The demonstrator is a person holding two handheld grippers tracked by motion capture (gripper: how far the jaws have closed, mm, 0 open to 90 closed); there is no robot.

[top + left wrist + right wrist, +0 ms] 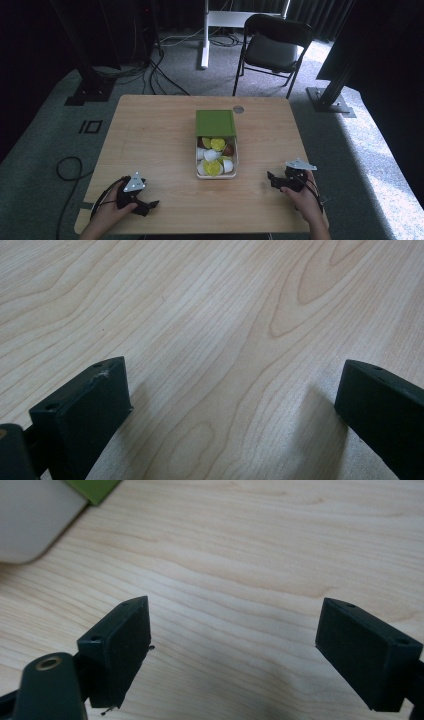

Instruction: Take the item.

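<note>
The wooden table [160,145] takes up the middle of the high view, on grey carpet, with a black folding chair [274,47] beyond its far edge at the upper right of centre and a white desk leg [205,35] at top centre. Dark cables [155,70] run over the floor at the upper left, and another cable loop [67,167] lies left of the table. At the table's centre sits a white box [216,176] with its green lid [215,123] slid toward the far side, so the near part is uncovered; inside are yellow, white and brown pieces too small to tell apart. A small round grey disc [238,109] lies just beyond the lid's right corner. At the lower left of the high view the left gripper [150,205] rests on the table in the person's left hand [112,212], well apart from the box; in the left gripper view its jaws stand wide apart with only bare wood grain between them. At the lower right the right gripper [270,178] rests in the right hand [305,200], pointing toward the box; in the right gripper view [235,645] its jaws are likewise spread wide over bare wood, with the box's rounded white corner [35,515] and a sliver of green lid [95,489] at the upper left of that frame.
</note>
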